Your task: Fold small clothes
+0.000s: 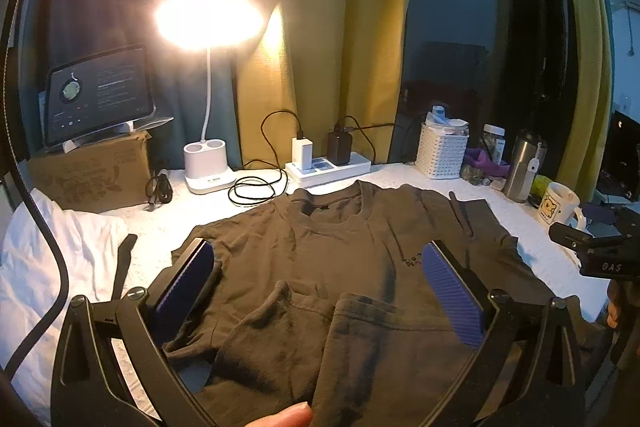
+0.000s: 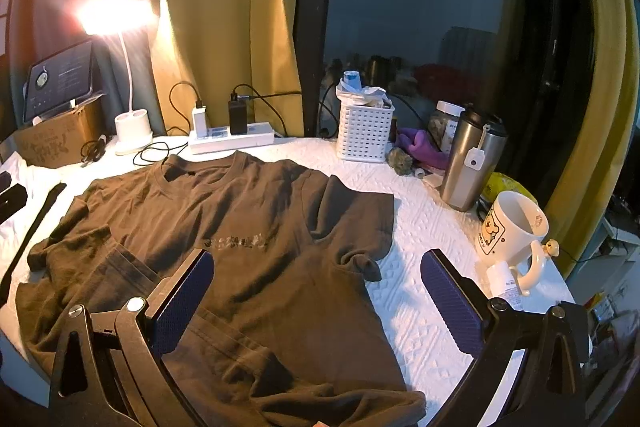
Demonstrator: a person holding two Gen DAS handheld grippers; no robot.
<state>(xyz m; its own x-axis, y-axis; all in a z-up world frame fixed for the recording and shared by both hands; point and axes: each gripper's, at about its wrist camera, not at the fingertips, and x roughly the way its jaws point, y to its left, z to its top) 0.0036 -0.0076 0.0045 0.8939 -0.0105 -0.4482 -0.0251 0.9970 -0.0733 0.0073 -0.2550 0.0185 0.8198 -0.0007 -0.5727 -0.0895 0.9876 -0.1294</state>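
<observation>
A dark brown T-shirt point(image 1: 340, 259) lies front up on the white padded table, collar toward the far side; it also shows in the right wrist view point(image 2: 240, 227). Its bottom hem is bunched and partly turned up near me. My left gripper point(image 1: 318, 255) is open, jaws wide apart above the shirt's lower left part, holding nothing. My right gripper point(image 2: 318, 263) is open above the shirt's lower right edge, its right finger over bare table. The right gripper's body point(image 1: 588, 251) shows at the right edge of the left wrist view.
At the back stand a lit desk lamp point(image 1: 208, 163), a power strip with chargers point(image 1: 328, 167), a white basket point(image 2: 364, 135), a steel tumbler point(image 2: 472, 163) and a mug point(image 2: 512, 231). A tablet on a cardboard box point(image 1: 96, 171) and white cloth point(image 1: 48, 259) lie left.
</observation>
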